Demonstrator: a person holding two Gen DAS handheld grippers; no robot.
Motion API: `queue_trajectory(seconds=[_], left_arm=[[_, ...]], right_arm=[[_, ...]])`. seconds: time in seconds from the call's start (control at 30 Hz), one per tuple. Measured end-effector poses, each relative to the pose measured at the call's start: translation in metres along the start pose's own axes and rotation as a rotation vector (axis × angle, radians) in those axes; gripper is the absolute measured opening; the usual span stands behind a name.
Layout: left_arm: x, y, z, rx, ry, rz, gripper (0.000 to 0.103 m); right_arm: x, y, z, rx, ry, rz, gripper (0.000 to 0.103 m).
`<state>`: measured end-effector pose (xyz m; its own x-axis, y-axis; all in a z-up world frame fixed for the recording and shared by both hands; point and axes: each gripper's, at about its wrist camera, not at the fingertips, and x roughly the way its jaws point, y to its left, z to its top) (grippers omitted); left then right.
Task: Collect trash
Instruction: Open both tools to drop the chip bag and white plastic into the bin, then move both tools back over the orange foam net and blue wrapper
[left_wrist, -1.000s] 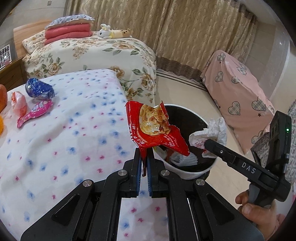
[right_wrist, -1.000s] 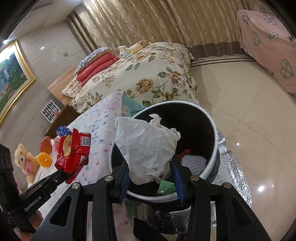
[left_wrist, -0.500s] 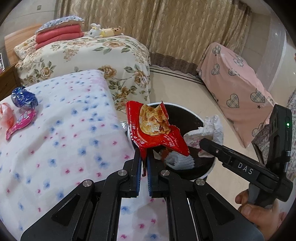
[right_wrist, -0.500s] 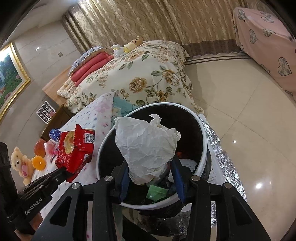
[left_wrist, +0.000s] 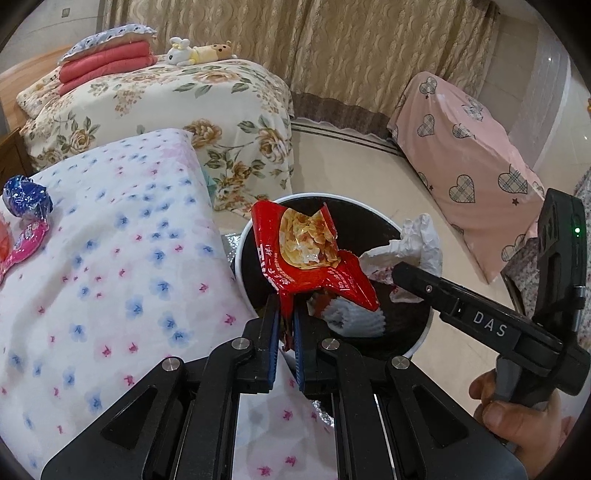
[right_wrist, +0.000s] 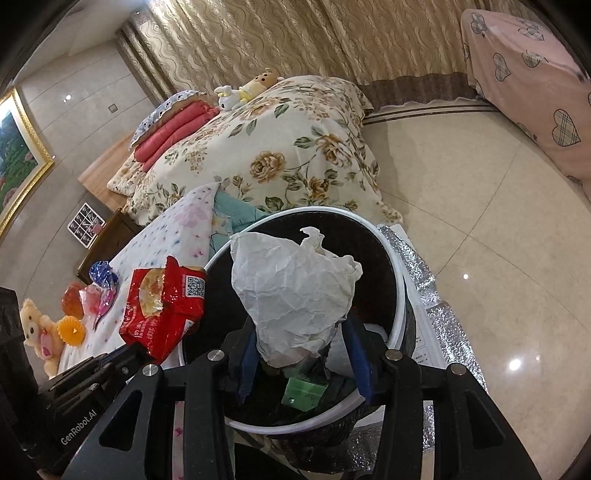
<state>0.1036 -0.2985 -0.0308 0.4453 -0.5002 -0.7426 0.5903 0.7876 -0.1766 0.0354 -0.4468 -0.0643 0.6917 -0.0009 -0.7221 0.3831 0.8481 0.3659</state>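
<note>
Over the white-rimmed bin (left_wrist: 239, 258), left gripper (left_wrist: 284, 314) pinched tight on red snack wrapper (left_wrist: 314, 269) at its near rim; right gripper (right_wrist: 301, 354) jaws just opening, spread, crumpled white paper (right_wrist: 295, 288) between them above its mouth.

Glossy red foil wrapper (left_wrist: 314, 258), crumpled paper (right_wrist: 295, 291)
</note>
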Motion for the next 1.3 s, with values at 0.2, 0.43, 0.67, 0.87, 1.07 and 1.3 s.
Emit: queue_trajectory(seconds=[0.2,0.43,0.67,0.87,1.07,1.3], left_arm=[[-0.002,0.001,-0.001,-0.004,0.009,0.008,0.029],[-0.015,0.013,-0.008,-0.039,-0.008,0.021,0.039],[-0.036,0.048,-0.024,-0.118,-0.027,0.07,0.042],[-0.057,0.087,-0.039,-0.193,-0.049,0.121,0.042],[-0.076,0.124,-0.052,-0.267,-0.073,0.167,0.042],[-0.094,0.167,-0.067,-0.354,-0.089,0.22,0.042]], right_arm=[[0.0,-0.003,0.001,0.017,0.006,-0.007,0.061],[-0.007,0.001,0.001,0.021,-0.014,0.001,0.068],[-0.007,0.024,-0.004,0.006,-0.014,0.04,0.074],[-0.002,0.058,-0.01,-0.036,-0.002,0.092,0.076],[0.006,0.094,-0.019,-0.09,0.017,0.139,0.076],[0.018,0.133,-0.03,-0.157,0.047,0.187,0.076]])
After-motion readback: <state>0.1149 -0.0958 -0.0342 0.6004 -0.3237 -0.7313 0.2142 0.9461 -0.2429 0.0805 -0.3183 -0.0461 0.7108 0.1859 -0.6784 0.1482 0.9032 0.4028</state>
